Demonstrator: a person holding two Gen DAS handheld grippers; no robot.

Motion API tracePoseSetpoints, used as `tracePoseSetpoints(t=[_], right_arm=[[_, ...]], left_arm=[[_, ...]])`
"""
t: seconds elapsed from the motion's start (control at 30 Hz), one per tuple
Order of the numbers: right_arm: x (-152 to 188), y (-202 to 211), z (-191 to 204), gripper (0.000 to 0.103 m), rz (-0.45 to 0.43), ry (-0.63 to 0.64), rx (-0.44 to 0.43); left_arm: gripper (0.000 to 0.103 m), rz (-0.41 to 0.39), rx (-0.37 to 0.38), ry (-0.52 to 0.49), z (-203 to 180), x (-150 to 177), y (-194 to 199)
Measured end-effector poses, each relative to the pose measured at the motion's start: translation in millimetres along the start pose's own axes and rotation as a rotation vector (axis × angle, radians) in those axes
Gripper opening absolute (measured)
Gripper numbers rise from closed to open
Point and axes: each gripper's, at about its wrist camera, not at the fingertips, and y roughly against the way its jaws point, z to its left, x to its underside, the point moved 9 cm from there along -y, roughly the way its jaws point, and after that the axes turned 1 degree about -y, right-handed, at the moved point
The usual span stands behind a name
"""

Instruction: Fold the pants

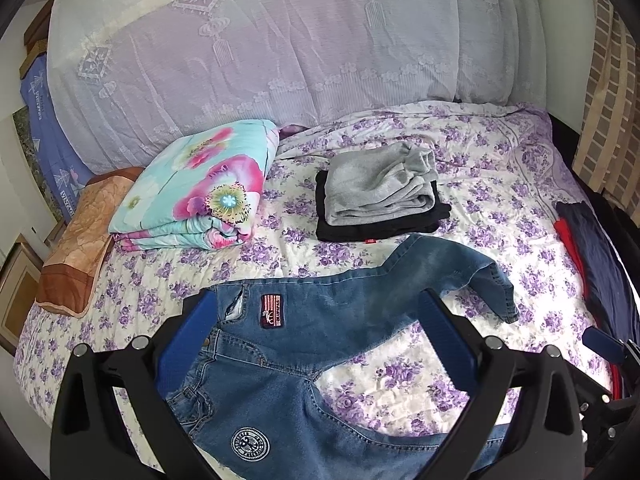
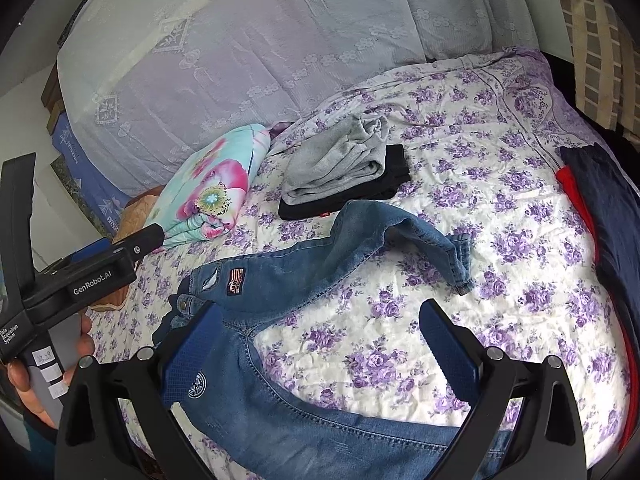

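A pair of blue jeans (image 1: pixel 280 360) lies spread on the flowered bedspread (image 1: pixel 500 208), waist to the left, one leg bent away toward the back with its cuff (image 1: pixel 500 288) curled, the other leg running along the near edge. The jeans also show in the right wrist view (image 2: pixel 280 280). My left gripper (image 1: pixel 316 312) is open and empty, hovering above the waist and seat. My right gripper (image 2: pixel 320 320) is open and empty above the crotch and bare bedspread (image 2: pixel 500 240). The left gripper body (image 2: pixel 80 272) shows at the left of the right wrist view.
A stack of folded grey and black pants (image 1: pixel 380 196) lies behind the jeans. A folded flowered quilt (image 1: pixel 200 196) and a brown pillow (image 1: pixel 80 248) sit at the left. Dark blue and red clothes (image 1: pixel 588 252) lie at the bed's right edge. A lace-covered headboard (image 1: pixel 280 40) rises behind.
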Motion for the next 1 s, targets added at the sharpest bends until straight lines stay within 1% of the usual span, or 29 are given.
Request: tracePoseSetpoints(t=[0.03, 0.1, 0.13, 0.17, 0.2, 0.27, 0.33, 0.37, 0.4, 0.43, 0.47, 0.53, 0.6, 0.7, 0.77, 0.8, 0.87, 0.93, 0.97, 1.0], right_arm=[[0, -1, -1, 0.099, 0.003, -0.005, -0.007], [-1, -3, -8, 0.099, 0.013, -0.039, -0.050], [-3, -4, -15, 0.099, 0.020, -0.078, -0.086], [-5, -6, -27, 0.099, 0.029, -0.144, -0.132], [-8, -9, -43, 0.099, 0.039, -0.237, -0.181], [-9, -20, -82, 0.099, 0.068, -0.490, -0.299], [1, -42, -125, 0.099, 0.131, -0.804, -0.418], [9, -54, -142, 0.099, 0.154, -0.964, -0.482], [15, -67, -153, 0.099, 0.170, -1.091, -0.552], [20, -79, -161, 0.099, 0.185, -1.189, -0.614], [23, -90, -167, 0.099, 0.189, -1.261, -0.645], [27, -112, -173, 0.099, 0.192, -1.336, -0.672], [27, -135, -180, 0.099, 0.194, -1.397, -0.658], [28, -169, -184, 0.099, 0.230, -1.493, -0.660], [24, -187, -188, 0.099, 0.224, -1.532, -0.652], [21, -194, -189, 0.096, 0.222, -1.546, -0.645], [22, -204, -195, 0.089, 0.215, -1.608, -0.588], [21, -213, -202, 0.070, 0.194, -1.665, -0.574], [17, -215, -203, 0.040, 0.186, -1.646, -0.558], [12, -216, -202, 0.012, 0.176, -1.609, -0.555]], left_arm=[[0.097, 0.001, -0.001, 0.000, 0, 1, 0], [0.097, 0.004, -0.003, 0.002, 2, 2, -1], [0.097, 0.005, -0.005, 0.004, 3, 2, -2], [0.097, 0.007, -0.008, 0.006, 5, 3, -3], [0.097, 0.012, -0.012, 0.009, 7, 5, -4], [0.097, 0.021, -0.020, 0.014, 11, 7, -7], [0.097, 0.034, -0.032, 0.018, 13, 11, -11], [0.097, 0.042, -0.037, 0.018, 14, 12, -13], [0.097, 0.050, -0.044, 0.017, 14, 14, -16], [0.097, 0.058, -0.049, 0.016, 14, 16, -19], [0.097, 0.066, -0.054, 0.014, 14, 18, -21], [0.097, 0.085, -0.070, 0.005, 12, 22, -26], [0.097, 0.100, -0.086, -0.005, 12, 26, -29], [0.097, 0.121, -0.117, -0.011, 15, 33, -32], [0.097, 0.137, -0.134, -0.004, 20, 37, -34], [0.097, 0.146, -0.144, 0.001, 23, 40, -35], [0.097, 0.163, -0.155, 0.011, 27, 45, -37], [0.097, 0.178, -0.158, 0.021, 29, 48, -39], [0.097, 0.181, -0.155, 0.023, 28, 49, -40], [0.097, 0.181, -0.152, 0.021, 27, 49, -40]])
